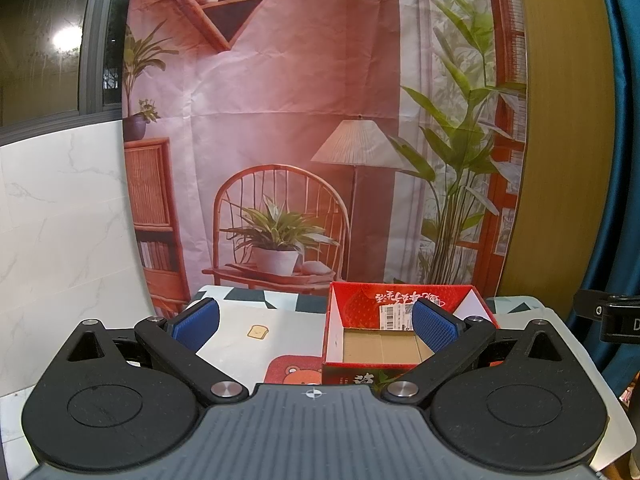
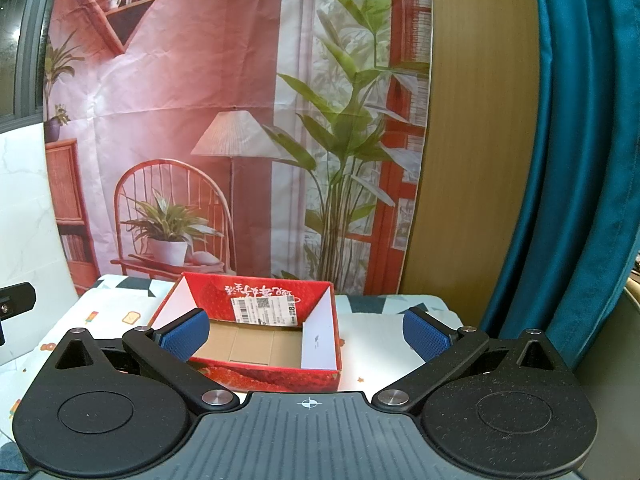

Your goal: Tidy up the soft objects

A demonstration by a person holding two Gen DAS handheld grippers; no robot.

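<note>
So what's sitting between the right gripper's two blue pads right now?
In the right wrist view, the open red box and bare tablecloth lie between the right gripper's pads.

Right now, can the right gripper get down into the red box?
Probably yes. The right gripper is open and empty, the red box sits open-topped just ahead, and nothing stands between them.

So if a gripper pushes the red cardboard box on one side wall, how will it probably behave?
The red cardboard box looks empty, with bare brown floor showing, so it is probably light and would slide on the patterned tablecloth rather than resist. Its thin open-top walls would likely flex inward. It is low and wide, so tipping seems unlikely.
</note>
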